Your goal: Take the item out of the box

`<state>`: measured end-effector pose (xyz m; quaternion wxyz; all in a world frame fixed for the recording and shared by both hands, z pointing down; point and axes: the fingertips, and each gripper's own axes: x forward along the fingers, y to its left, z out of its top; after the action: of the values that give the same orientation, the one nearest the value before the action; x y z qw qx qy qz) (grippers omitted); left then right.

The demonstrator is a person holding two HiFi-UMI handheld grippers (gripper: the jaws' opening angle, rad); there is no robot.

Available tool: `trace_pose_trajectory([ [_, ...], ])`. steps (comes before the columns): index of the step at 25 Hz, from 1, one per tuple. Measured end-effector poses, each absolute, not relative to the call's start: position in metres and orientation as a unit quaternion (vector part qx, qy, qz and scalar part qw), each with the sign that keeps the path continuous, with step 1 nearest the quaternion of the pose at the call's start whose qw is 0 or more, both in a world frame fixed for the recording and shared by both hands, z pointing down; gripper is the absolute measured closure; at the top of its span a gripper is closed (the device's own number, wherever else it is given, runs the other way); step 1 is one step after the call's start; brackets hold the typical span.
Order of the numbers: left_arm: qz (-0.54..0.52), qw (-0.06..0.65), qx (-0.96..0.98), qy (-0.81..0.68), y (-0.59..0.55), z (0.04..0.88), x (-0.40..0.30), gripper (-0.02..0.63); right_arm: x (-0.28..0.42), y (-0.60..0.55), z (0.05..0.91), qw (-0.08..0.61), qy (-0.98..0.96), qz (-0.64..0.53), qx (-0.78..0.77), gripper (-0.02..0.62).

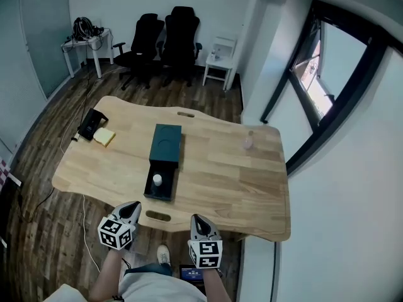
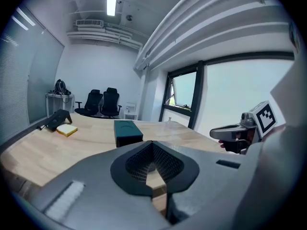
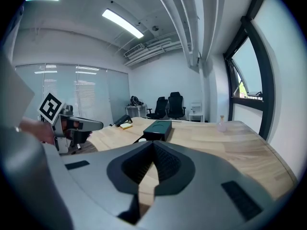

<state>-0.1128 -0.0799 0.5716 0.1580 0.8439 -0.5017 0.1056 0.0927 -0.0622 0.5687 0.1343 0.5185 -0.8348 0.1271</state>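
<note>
A dark teal box [image 1: 166, 142] lies in the middle of the wooden table [image 1: 233, 181], with its black drawer [image 1: 161, 190] pulled out toward me. A small white item [image 1: 157, 180] sits in that drawer. My left gripper [image 1: 133, 208] and right gripper [image 1: 197, 219] hover side by side at the table's near edge, short of the drawer, both shut with nothing in them. The left gripper view shows the box [image 2: 127, 132] beyond the shut left gripper [image 2: 152, 145]. In the right gripper view the box [image 3: 158, 128] lies past the shut right gripper [image 3: 152, 145].
A black device [image 1: 91, 123] and a yellow sponge [image 1: 104, 136] lie at the table's far left. A small pale bottle [image 1: 248, 141] stands at the right. Two office chairs [image 1: 165, 41] and a white side table [image 1: 220, 58] stand behind. A window wall runs along the right.
</note>
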Motion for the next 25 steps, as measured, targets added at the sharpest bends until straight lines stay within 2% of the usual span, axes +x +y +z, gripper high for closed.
trace_pose_trajectory([
  [9,0.092,0.146,0.862,-0.476,-0.185,0.565,-0.132,0.606,0.064,-0.151,0.561,0.123,-0.824,0.116,0.541,0.591],
  [25,0.089,0.173,0.868,-0.458,-0.215,0.578,-0.127,0.606,0.069,-0.171,0.570,0.128,-0.814,0.130,0.551,0.591],
])
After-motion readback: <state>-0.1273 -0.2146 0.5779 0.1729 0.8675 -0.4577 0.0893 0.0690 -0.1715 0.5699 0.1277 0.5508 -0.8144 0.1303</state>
